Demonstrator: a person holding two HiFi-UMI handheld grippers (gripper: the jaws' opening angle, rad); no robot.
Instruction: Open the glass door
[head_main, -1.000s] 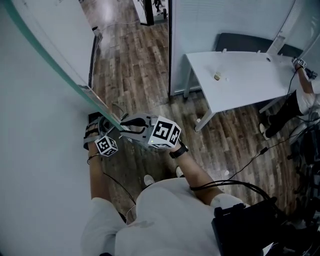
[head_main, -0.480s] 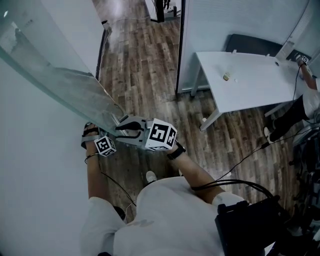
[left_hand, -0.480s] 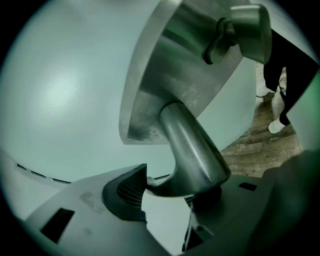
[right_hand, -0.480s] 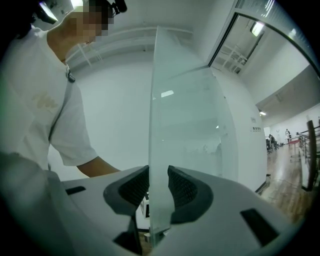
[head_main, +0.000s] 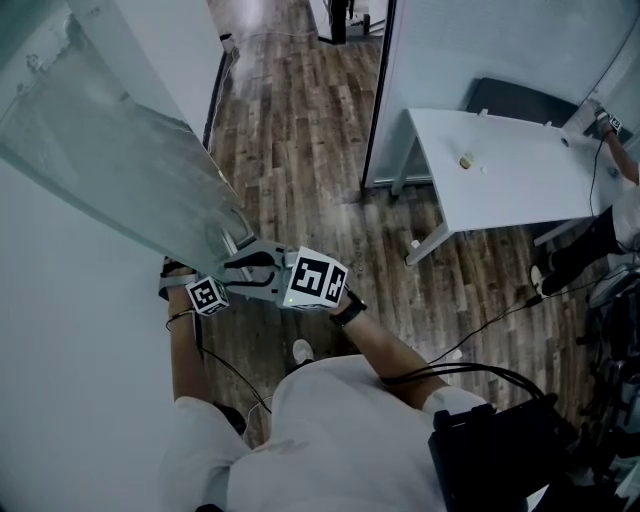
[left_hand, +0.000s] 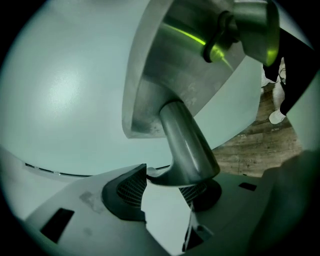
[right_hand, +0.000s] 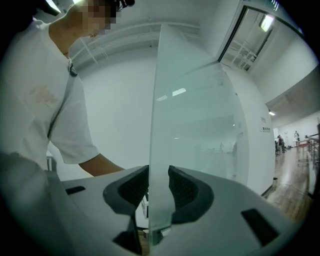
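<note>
Swung wider than a second ago: the glass door (head_main: 120, 150), with both tongs carried along at its free edge.

From the head view: door slanting across the upper left, pale wall (head_main: 70, 400) beside it, plank floor (head_main: 290, 150) to its right. Well apart to the right, a white table (head_main: 520, 170) with a small object (head_main: 465, 160) on it and another person (head_main: 610, 215) at its far end; cables (head_main: 490, 325) trailing over the floor near the feet. On the wall side of the pane, the left gripper (head_main: 200, 285); at the edge, the right gripper (head_main: 238, 262), the two close together. Open floor between door edge and table.

From the left gripper view: clamped on the door's metal handle (left_hand: 187, 145), the tube's end caught between both pads (left_hand: 125, 192). Round metal mount (left_hand: 160, 70) above, pale pane behind, a strip of floor at right.

From the right gripper view: jaws just opened further and now apart, astride the door's edge, one pad just beside each face of the glass. To the left, a white sleeve (right_hand: 55, 100); far right, a bright corridor (right_hand: 295, 150).
</note>
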